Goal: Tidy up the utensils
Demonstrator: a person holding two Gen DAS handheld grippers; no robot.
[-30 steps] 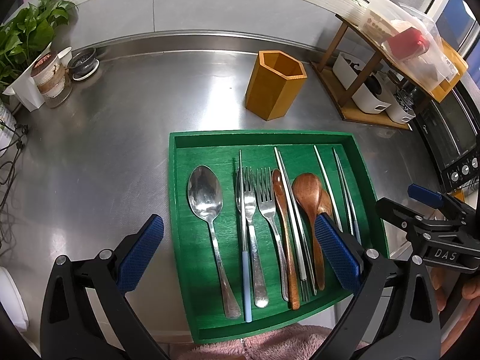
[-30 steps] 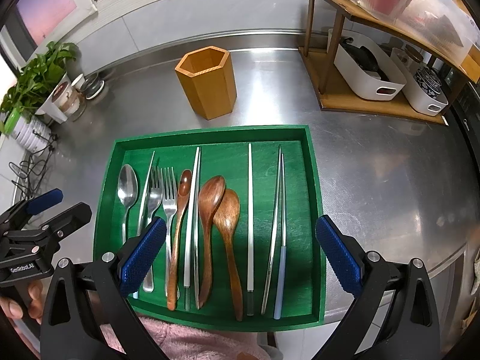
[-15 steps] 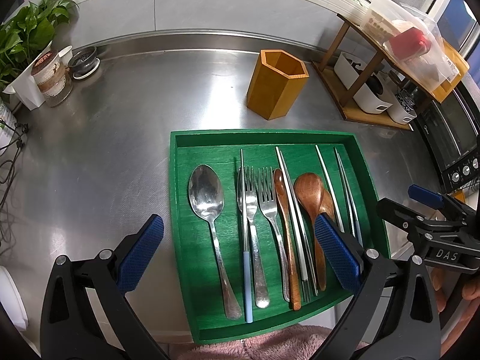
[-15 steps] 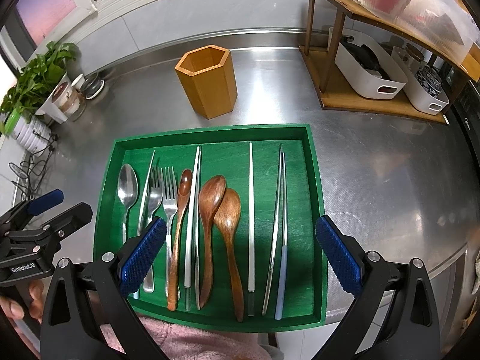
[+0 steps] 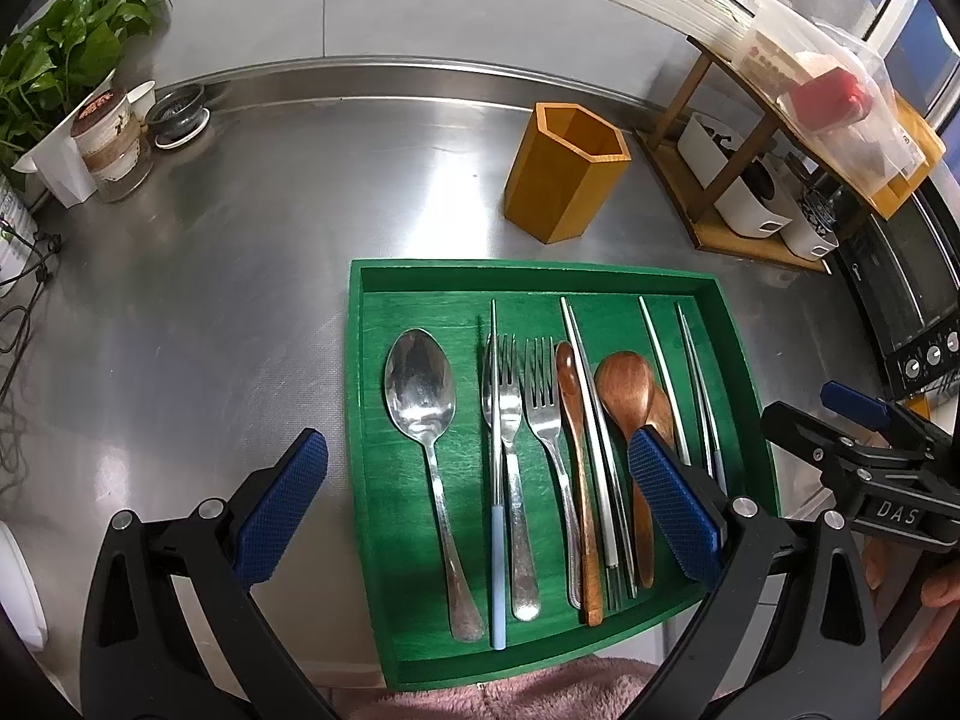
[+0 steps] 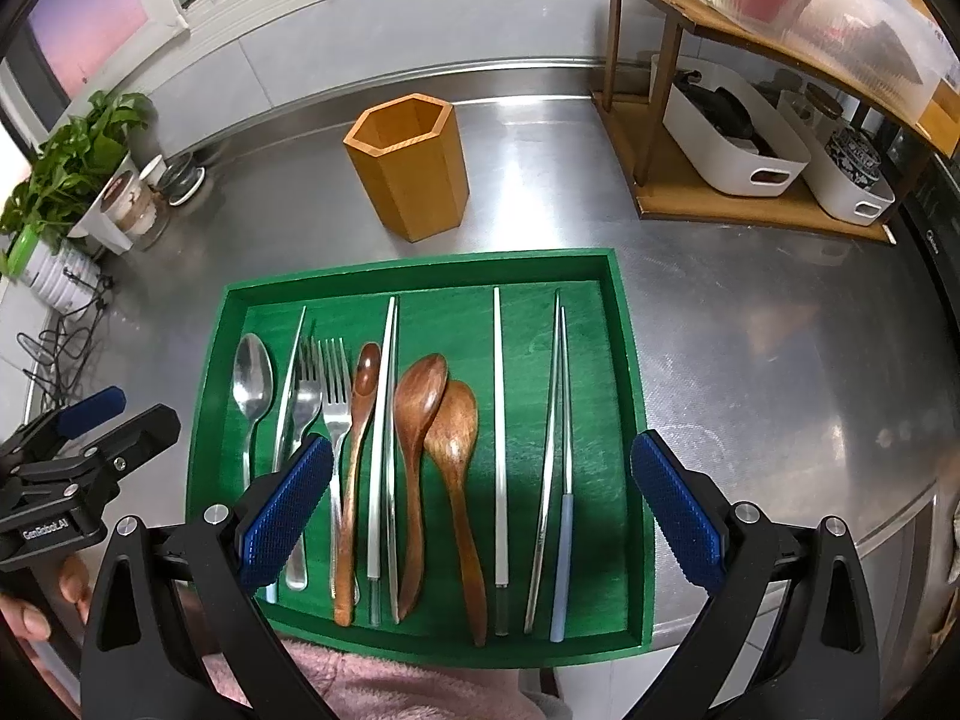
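A green tray (image 5: 360,408) (image 6: 627,360) lies on the steel counter near its front edge. In it lie side by side a metal spoon (image 5: 420,384) (image 6: 253,378), two forks (image 5: 540,384) (image 6: 336,384), three wooden spoons (image 6: 420,402) (image 5: 624,378) and several metal chopsticks (image 6: 498,420). Behind the tray stands an empty orange hexagonal holder (image 5: 567,174) (image 6: 411,171). My left gripper (image 5: 474,504) hovers open above the tray's near left part. Over the tray's near middle, my right gripper (image 6: 480,510) is open too. Neither holds anything.
A wooden shelf (image 6: 738,120) with white bins (image 6: 732,132) stands at the back right, an oven (image 5: 900,300) beyond it. At the back left are a potted plant (image 5: 54,60), a jar (image 5: 111,144) and cables (image 5: 18,300). A pink sleeve (image 6: 372,690) lies at the counter's front edge.
Both views have shifted slightly; the tray and holder sit a little lower in the left wrist view. No utensil has moved, and both grippers stay open.
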